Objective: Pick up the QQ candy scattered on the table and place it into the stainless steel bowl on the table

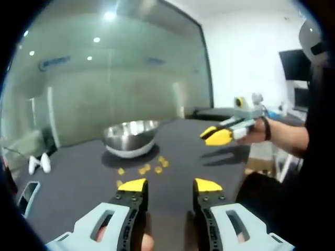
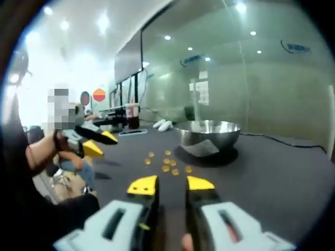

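The stainless steel bowl (image 1: 131,136) (image 2: 209,133) stands upright on the dark grey table (image 1: 78,178) (image 2: 272,178). Several small yellow QQ candies (image 1: 142,168) (image 2: 168,163) lie scattered on the tabletop just in front of it. My left gripper (image 1: 170,184) hovers open above the table, short of the candies, with nothing between its yellow-tipped jaws. It also comes into the right gripper view at the left (image 2: 99,143), held in a hand. My right gripper (image 2: 171,184) is open and empty, aimed at the candies. In the left gripper view it hangs over the table's right side (image 1: 214,134).
Two white objects (image 1: 39,164) (image 2: 163,125) and a flat device (image 1: 29,191) lie near the table's far corner. A cable (image 2: 282,141) runs behind the bowl. A glass wall (image 1: 104,78) stands behind the table. A person (image 2: 84,104) sits at another desk.
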The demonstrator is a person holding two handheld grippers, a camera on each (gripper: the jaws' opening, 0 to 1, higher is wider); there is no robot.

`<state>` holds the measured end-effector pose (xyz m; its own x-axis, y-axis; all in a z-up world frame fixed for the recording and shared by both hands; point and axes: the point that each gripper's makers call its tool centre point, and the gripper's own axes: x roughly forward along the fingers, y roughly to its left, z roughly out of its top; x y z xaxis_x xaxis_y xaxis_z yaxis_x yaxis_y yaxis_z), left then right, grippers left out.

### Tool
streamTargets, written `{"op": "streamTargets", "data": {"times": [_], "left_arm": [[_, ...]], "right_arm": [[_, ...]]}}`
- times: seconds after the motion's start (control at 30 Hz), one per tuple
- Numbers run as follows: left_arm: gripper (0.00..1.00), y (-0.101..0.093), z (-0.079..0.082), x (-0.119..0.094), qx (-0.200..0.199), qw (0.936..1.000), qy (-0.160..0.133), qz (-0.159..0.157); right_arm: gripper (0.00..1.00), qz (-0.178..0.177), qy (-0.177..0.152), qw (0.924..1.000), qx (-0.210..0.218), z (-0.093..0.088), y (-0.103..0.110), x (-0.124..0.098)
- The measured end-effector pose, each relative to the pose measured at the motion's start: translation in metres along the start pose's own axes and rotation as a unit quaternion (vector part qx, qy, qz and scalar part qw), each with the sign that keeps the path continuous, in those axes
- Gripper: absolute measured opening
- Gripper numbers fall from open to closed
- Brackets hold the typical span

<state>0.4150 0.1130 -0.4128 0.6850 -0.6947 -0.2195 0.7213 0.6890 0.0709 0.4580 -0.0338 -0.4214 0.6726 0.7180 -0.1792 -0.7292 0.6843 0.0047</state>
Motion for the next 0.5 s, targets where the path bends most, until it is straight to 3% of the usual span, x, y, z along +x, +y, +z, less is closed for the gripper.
{"op": "streamTargets", "data": {"times": [0.5], "left_arm": [[0.36,0.0009,0.0003,0.0007,-0.004,1.0,0.0,0.005]], "right_arm": [[0.21,-0.006,0.001,1.0,-0.002,-0.003,-0.0073,-0.0039]]}}
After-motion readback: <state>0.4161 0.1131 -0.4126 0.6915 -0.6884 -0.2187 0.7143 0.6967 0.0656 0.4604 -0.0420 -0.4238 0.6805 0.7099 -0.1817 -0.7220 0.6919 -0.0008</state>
